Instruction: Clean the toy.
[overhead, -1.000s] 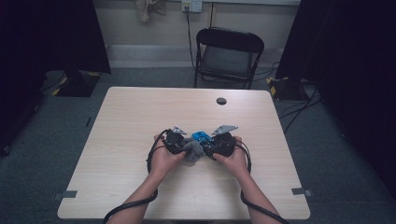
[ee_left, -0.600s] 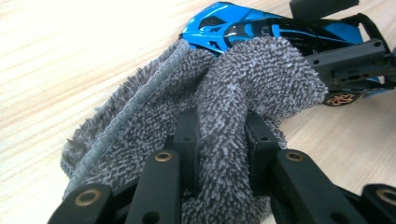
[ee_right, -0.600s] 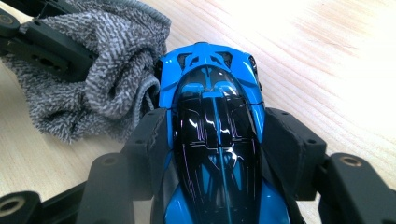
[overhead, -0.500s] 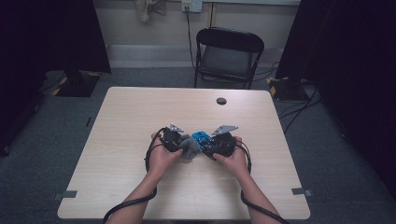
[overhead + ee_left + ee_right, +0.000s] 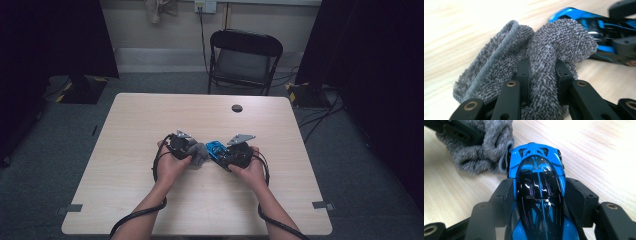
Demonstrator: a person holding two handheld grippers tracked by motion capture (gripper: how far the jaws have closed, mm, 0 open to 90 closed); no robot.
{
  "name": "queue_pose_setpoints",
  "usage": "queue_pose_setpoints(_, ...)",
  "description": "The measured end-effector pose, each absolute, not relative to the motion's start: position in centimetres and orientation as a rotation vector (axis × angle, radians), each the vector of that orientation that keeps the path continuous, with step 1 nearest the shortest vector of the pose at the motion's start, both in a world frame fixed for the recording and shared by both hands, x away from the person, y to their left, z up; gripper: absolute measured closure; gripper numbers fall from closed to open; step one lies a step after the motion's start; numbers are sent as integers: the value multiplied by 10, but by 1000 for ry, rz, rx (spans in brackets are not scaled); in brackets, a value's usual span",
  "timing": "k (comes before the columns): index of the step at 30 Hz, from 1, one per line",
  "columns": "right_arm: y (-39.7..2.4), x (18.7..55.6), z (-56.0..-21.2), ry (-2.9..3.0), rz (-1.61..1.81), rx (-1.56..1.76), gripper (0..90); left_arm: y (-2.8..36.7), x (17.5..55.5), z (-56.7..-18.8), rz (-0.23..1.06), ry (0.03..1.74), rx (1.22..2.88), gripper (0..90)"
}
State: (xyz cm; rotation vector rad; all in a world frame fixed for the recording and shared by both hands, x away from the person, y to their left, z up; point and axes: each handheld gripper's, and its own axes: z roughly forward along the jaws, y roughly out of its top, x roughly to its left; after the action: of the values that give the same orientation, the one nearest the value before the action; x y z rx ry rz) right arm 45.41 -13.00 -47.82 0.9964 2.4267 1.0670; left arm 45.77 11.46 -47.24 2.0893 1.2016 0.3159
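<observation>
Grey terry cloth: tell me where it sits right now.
In the high view the grey terry cloth lies bunched near the wooden table's middle, pinched by the left gripper, with the blue and black toy car touching it on the right.

My forearms come in low and angle toward each other. My left hand (image 5: 170, 167) holds the left gripper (image 5: 541, 75), its jaws clamped on a fold of grey cloth (image 5: 524, 62). My right hand (image 5: 250, 172) holds the right gripper (image 5: 539, 195), its jaws closed against both sides of a blue toy car (image 5: 537, 187). The two grippers sit just beside each other, tips pointing inward.
</observation>
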Motion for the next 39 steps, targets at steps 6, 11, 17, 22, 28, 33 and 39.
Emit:
queue_pose_setpoints(6, -130, 454, -478, 2429, 1065, 997, 416, 122, 458, -470, 320, 1211, 2082, 708)
queue_pose_setpoints(11, -130, 454, -478, 2427, 1066, 992, 416, 131, 450, -465, 286, 1198, 2069, 708)
queue_pose_setpoints(17, -130, 454, -477, 2436, 1058, 992, 416, 133, 430, -461, 228, 1142, 2070, 706)
queue_pose_setpoints(22, -131, 453, -478, 2428, 1068, 980, 416, 125, 412, -456, 198, 1073, 2090, 705)
queue_pose_setpoints(28, -131, 454, -478, 2436, 1058, 982, 416, 105, 388, -460, 156, 991, 2125, 704)
queue_pose_setpoints(33, -131, 453, -478, 2431, 1057, 978, 416, 89, 373, -463, 114, 949, 2124, 704)
queue_pose_setpoints(39, -131, 453, -478, 2431, 1056, 978, 416, 72, 364, -468, 106, 892, 2171, 701)
